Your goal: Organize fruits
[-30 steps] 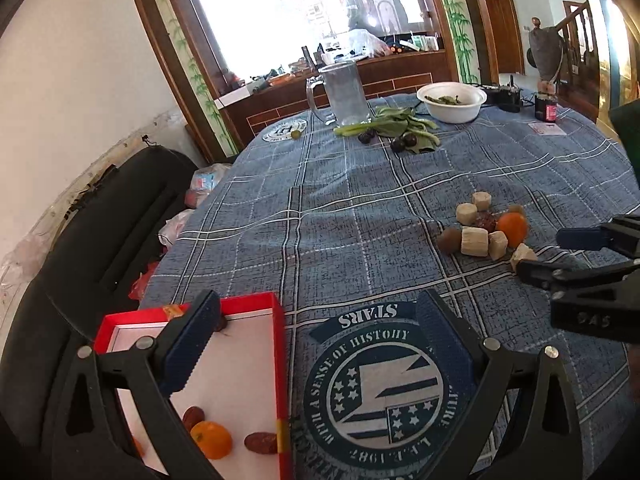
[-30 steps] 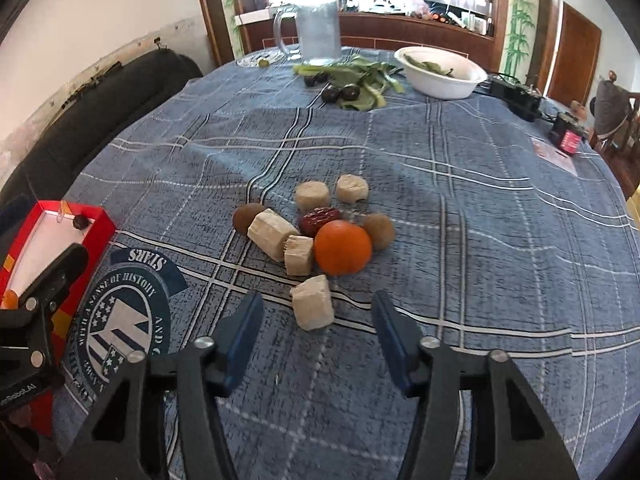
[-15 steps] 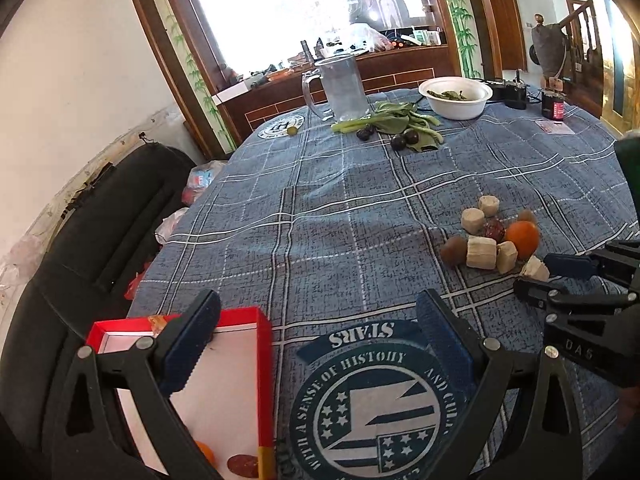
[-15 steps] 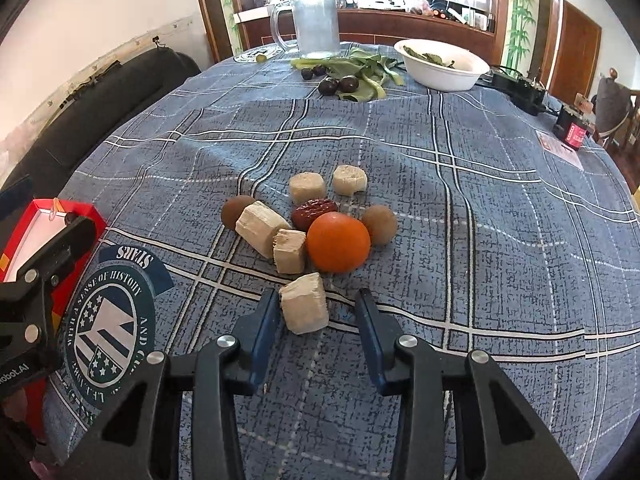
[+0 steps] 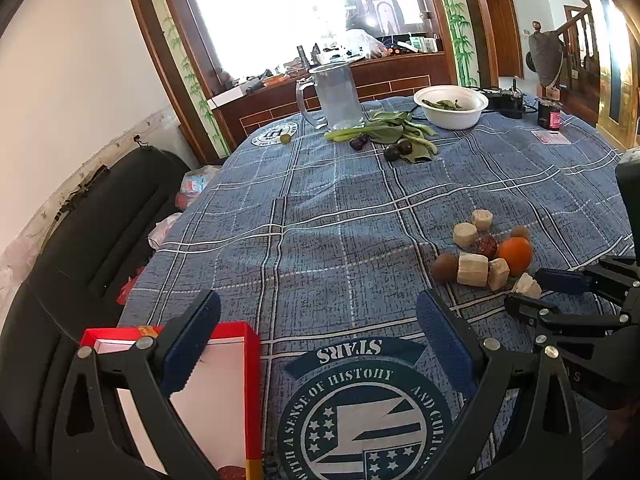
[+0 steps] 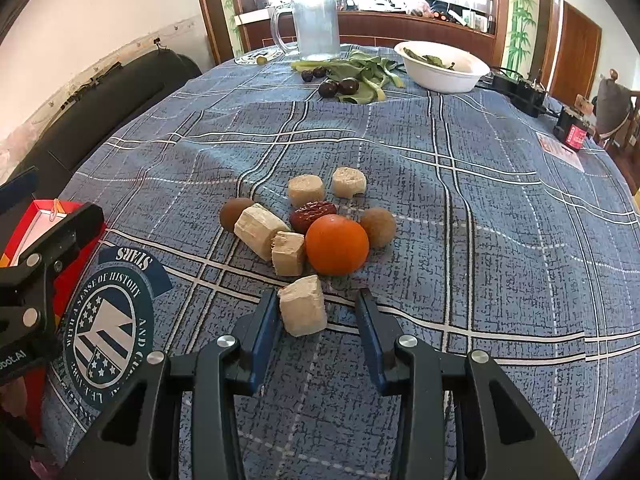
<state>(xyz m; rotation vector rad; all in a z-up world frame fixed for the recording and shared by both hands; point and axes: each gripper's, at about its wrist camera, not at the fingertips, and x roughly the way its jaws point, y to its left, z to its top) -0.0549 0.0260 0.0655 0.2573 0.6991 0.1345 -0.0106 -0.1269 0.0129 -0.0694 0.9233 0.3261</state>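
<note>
Jaws of the right gripper (image 6: pixel 318 312) had just been closing and were set narrow around the nearest pale cut chunk (image 6: pixel 303 305): the left pad was touching or nearly touching it, while a gap was left at the right pad, so no grip was yet made. That chunk was probably chosen because it lay alone at the near edge of the fruit cluster, where the jaws could be slipped around it without the orange (image 6: pixel 337 244) or the red date (image 6: pixel 312 214) being knocked. The cluster was gathered toward the middle of the bench (image 6: pixel 500 208), on the blue plaid cloth. The left gripper (image 5: pixel 316 340) was held with jaws wide and nothing between them, above the near left edge of the bench, one finger over the red box (image 5: pixel 224 380). It was judged to be parked there so that the box was kept ready for the fruit.
</note>
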